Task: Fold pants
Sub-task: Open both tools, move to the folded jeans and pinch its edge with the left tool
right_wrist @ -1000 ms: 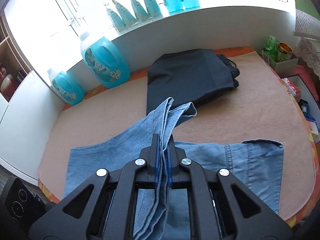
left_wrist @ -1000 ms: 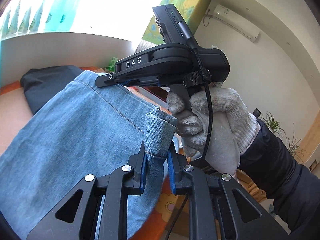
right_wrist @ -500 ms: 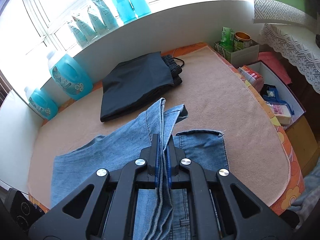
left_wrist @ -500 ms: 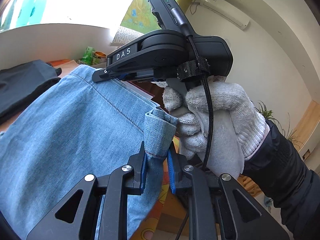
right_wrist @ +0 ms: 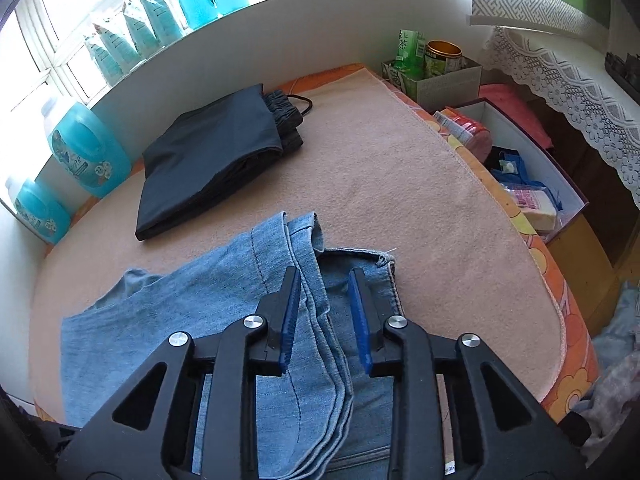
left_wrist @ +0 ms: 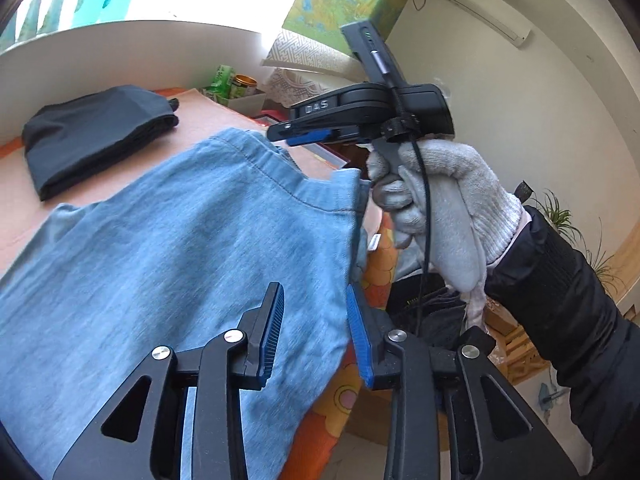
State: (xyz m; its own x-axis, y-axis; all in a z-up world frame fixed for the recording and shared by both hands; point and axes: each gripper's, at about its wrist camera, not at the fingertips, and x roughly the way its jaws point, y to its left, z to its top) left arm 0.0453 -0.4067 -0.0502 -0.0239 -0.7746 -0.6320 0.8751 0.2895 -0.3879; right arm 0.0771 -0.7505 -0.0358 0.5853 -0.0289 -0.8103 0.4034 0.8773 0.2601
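Light blue jeans (left_wrist: pixel 180 260) lie folded over on the tan blanket (right_wrist: pixel 400 184). My left gripper (left_wrist: pixel 314 292) hovers over the fold's right edge. Its jaws are opening, and the denim sits loose below and between them, with no pad pressing on it. My right gripper (right_wrist: pixel 324 276) is opening too. The stacked hem layers (right_wrist: pixel 304 240) of the jeans (right_wrist: pixel 224 300) slump beside its left pad, free of the grip. In the left wrist view, a white-gloved hand (left_wrist: pixel 448 200) holds the right gripper (left_wrist: pixel 280 134) just past the far hem corner.
Folded black pants (right_wrist: pixel 216 160) lie at the back of the blanket, also seen as black pants (left_wrist: pixel 92 132). Blue detergent bottles (right_wrist: pixel 88 152) stand by the window wall. A box of tea tins (right_wrist: pixel 436 68) and an open storage box (right_wrist: pixel 532 184) sit off the right edge.
Both grippers were shut on the denim hems. Their jaws have now parted and the cloth has dropped onto the layer beneath. The right gripper has drawn further away in the left wrist view.
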